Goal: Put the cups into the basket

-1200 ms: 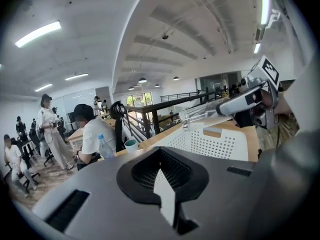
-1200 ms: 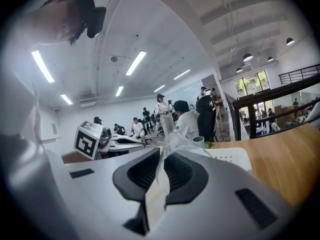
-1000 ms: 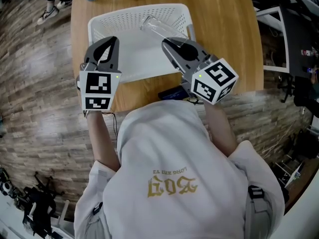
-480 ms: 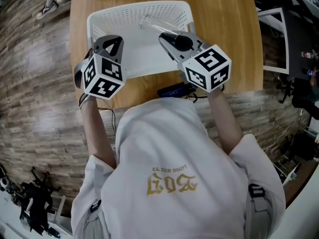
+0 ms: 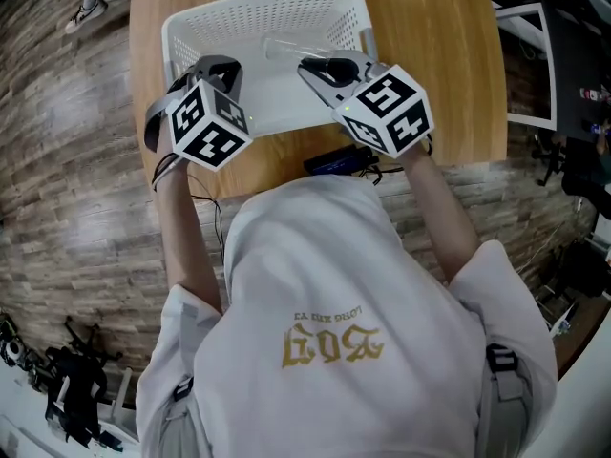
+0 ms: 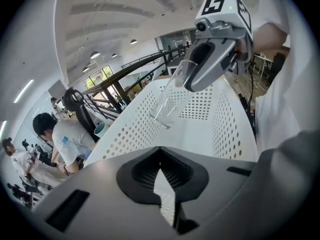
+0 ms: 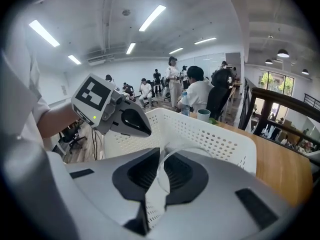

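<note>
A white perforated basket stands on the wooden table. My right gripper reaches over the basket's near right part, shut on the rim of a clear plastic cup. The cup hangs tilted inside the basket, above its floor. In the left gripper view the cup sticks out below the right gripper over the basket. The right gripper view has the cup's rim pinched between the jaws. My left gripper hovers at the basket's near left, shut with nothing in it.
A black device lies at the table's near edge, under my right hand. A teal cup and a blue-capped bottle stand on the table beyond the basket. Several people sit and stand in the background.
Both grippers have moved forward over the basket. The right one carried the clear cup deeper inside. The left gripper has turned, its marker cube now facing differently.
</note>
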### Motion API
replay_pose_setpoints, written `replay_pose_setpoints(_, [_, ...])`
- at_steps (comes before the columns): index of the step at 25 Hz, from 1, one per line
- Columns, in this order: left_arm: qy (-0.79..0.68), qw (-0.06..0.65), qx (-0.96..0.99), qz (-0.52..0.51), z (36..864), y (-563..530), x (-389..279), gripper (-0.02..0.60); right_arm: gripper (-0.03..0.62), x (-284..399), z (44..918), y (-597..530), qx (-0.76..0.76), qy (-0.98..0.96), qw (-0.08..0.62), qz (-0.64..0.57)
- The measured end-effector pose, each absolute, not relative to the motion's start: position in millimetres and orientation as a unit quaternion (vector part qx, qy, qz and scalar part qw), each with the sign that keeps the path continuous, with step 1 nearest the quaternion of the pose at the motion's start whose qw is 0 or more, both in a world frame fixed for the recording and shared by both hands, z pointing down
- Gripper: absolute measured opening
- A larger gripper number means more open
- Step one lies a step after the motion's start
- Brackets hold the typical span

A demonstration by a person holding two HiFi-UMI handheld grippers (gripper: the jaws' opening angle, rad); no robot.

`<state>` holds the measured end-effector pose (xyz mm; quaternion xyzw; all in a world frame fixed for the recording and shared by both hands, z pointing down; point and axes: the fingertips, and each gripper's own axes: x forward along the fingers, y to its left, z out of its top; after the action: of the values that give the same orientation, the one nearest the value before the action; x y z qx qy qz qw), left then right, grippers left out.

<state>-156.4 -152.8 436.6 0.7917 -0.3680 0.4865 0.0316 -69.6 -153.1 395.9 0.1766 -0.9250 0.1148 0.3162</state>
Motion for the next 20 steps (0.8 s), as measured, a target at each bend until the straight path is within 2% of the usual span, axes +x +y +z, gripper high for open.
replay_pose_setpoints(20, [-0.322,0.042,0.789,0.521,462,-158,-148,0.005,0.032,-70,438,-152,0.122,-0.899,0.41,0.098])
